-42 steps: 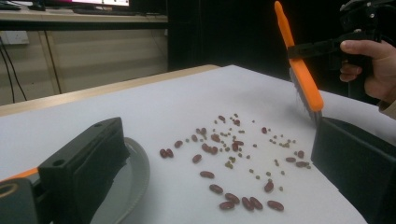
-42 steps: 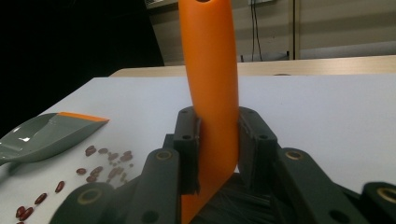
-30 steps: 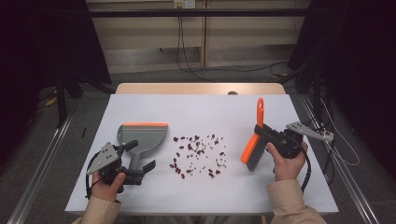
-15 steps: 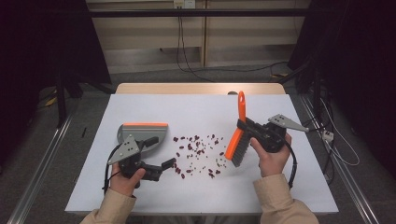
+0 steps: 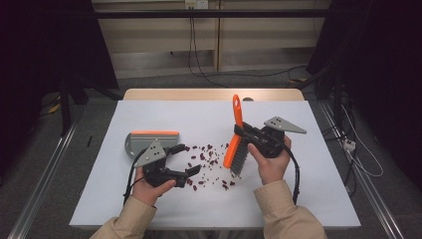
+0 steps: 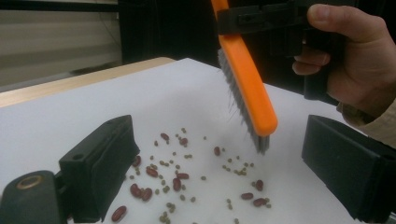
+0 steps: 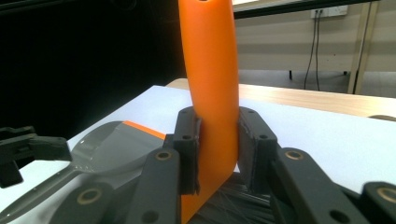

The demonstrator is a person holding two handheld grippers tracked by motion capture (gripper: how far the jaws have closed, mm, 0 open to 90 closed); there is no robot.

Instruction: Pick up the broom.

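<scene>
In the right gripper view the right gripper's (image 7: pixel 217 154) black fingers (image 7: pixel 187 149) are clamped on the orange plastic handle of a hand brush with grey bristles (image 5: pixel 235 142), which hangs tilted at the centre right of the high view, its bristle tips just above the scatter. The left gripper (image 5: pixel 191 172) holds nothing, its fingers (image 6: pixel 100 165) spread wide over the spill at the lower centre. The red beans and small greenish seeds (image 5: pixel 209 162) lie strewn on the white table (image 5: pixel 318 194), none gathered, so sweeping looks barely begun. The grey dustpan with an orange lip (image 5: pixel 149 141) lies flat at centre left, apparently unheld; the left gripper covers its handle, so I cannot be sure.
</scene>
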